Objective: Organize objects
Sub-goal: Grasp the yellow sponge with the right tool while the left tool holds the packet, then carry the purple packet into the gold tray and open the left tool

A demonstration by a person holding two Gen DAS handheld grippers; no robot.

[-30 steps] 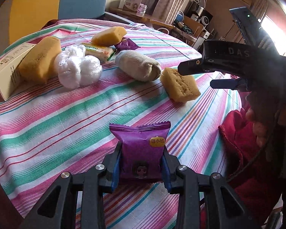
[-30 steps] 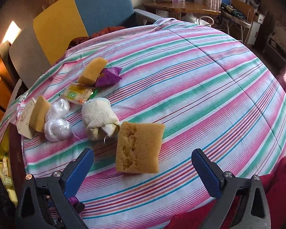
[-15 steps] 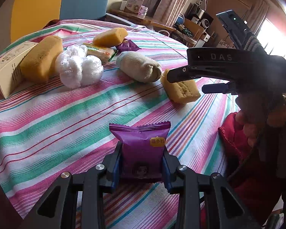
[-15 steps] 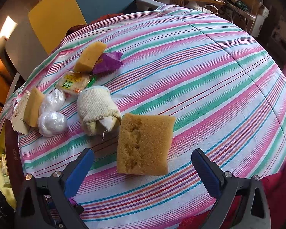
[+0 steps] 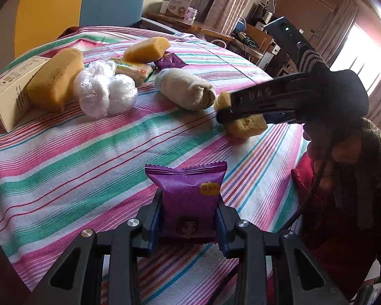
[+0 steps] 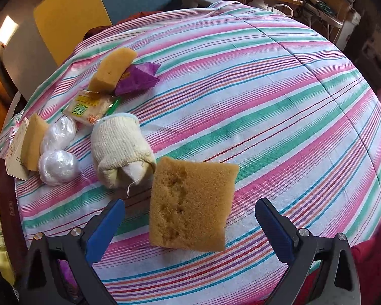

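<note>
Nearest to the left wrist camera, the left gripper (image 5: 189,218) is clamped on a purple snack packet (image 5: 189,198), pads pressing its lower sides so that it stands upright above the striped tablecloth (image 5: 94,152). Judging by the crimped film, the packet is light, slick and crushable, so a gentle hold low on the body looks right.

Beyond it, the right gripper (image 6: 190,226) hangs over the yellow sponge (image 6: 190,203), which lies flat on the cloth near the table's front edge. Its jaws have just been closing a little, yet they stand wide, one blue pad on each side of the sponge and neither touching it; nothing is grasped. The sponge looks light, soft and springy, with a pitted top face. It should squash under the pads rather than slip, so the two long side faces near the middle seem the best place to take hold, with enough squeeze to keep it from sagging out.

Just behind the sponge lies a rolled cloth bundle (image 6: 122,150), close to its corner, so a pad coming down on that side may snag the loose thread. Farther back sit two balls of clear plastic wrap (image 6: 58,152), a second sponge (image 6: 34,142) against a cardboard box (image 5: 7,94), a yellow-green packet (image 6: 91,106), a third sponge (image 6: 113,70) and another purple packet (image 6: 137,78).
</note>
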